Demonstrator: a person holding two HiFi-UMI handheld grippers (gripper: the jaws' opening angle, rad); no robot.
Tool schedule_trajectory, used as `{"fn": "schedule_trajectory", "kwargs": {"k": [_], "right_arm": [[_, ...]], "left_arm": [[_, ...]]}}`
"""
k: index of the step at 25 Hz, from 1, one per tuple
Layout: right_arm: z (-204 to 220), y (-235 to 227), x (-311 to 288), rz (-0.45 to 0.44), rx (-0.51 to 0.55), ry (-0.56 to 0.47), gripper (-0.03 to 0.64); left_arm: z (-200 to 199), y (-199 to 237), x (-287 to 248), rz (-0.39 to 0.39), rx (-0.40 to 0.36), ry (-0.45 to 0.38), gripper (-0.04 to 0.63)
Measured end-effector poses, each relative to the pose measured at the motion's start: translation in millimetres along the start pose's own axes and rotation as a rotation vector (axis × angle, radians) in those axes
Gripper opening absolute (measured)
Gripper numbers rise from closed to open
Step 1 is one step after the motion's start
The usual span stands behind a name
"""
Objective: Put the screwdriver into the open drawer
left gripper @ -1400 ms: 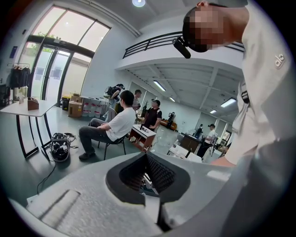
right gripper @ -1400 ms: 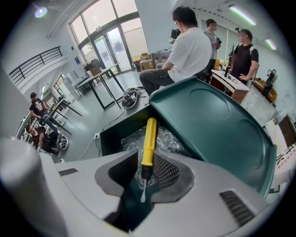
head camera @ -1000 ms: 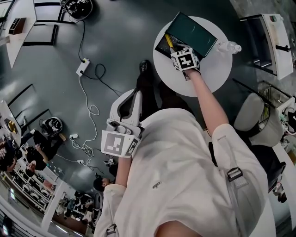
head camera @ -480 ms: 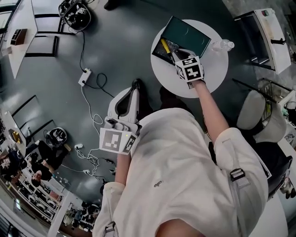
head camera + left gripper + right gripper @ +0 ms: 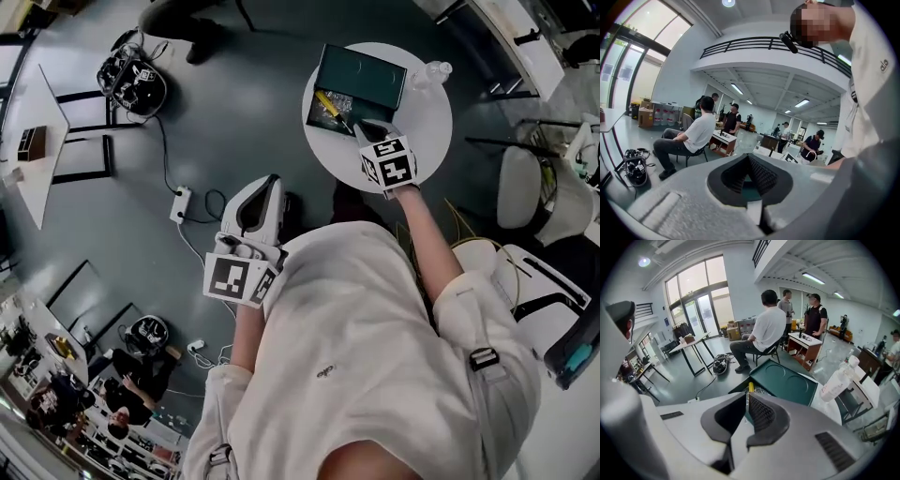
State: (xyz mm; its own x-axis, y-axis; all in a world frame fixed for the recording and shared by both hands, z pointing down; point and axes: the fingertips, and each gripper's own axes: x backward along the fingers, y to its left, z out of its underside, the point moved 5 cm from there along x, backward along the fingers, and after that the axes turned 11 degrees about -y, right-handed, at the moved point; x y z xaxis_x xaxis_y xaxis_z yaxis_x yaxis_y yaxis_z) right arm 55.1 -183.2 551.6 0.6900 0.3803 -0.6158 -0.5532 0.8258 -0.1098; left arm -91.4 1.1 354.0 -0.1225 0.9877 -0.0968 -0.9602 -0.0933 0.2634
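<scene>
The screwdriver point(image 5: 329, 102) with its yellow handle point(image 5: 751, 386) lies in the open drawer point(image 5: 339, 111) of a dark green box point(image 5: 364, 77) on the round white table point(image 5: 433, 141). My right gripper point(image 5: 368, 130) hangs above the table just this side of the drawer. Its jaws point(image 5: 746, 397) are closing to a narrow slit, and nothing is between them. My left gripper point(image 5: 269, 185) is held out over the floor, away from the table. In the left gripper view its tips point(image 5: 749, 157) meet on nothing.
A clear plastic bottle point(image 5: 428, 74) lies on the table beside the green box. Power cables and a socket strip point(image 5: 180, 203) run over the floor on the left. White chairs point(image 5: 525, 192) stand to the right. A person sits on a chair point(image 5: 761, 333) beyond the table.
My right gripper has risen off the drawer and its jaws have narrowed. The screwdriver stays in the drawer. My left gripper has lifted slightly.
</scene>
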Motion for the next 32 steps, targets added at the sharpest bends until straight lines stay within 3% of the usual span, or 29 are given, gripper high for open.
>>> {"fn": "schedule_trajectory", "kwargs": {"k": [9, 17, 25, 32], "right_arm": [[26.6, 74.2, 38.3, 0.148, -0.100, 0.027, 0.009], [24.0, 164.5, 73.5, 0.172, -0.170, -0.034, 0.009], [-4.7, 229.3, 133.2, 0.203, -0.268, -0.254, 0.009], [-63.3, 241.2, 228.8, 0.280, -0.184, -0.625, 0.009]], "left_arm": [[-9.1, 66.0, 47.2, 0.129, -0.024, -0.002, 0.011], [0.3, 99.1, 77.2, 0.280, 0.006, 0.042, 0.011], [-4.4, 93.3, 89.0, 0.472, -0.026, 0.090, 0.011], [-15.1, 63.6, 86.4, 0.568, -0.024, 0.056, 0.011]]}}
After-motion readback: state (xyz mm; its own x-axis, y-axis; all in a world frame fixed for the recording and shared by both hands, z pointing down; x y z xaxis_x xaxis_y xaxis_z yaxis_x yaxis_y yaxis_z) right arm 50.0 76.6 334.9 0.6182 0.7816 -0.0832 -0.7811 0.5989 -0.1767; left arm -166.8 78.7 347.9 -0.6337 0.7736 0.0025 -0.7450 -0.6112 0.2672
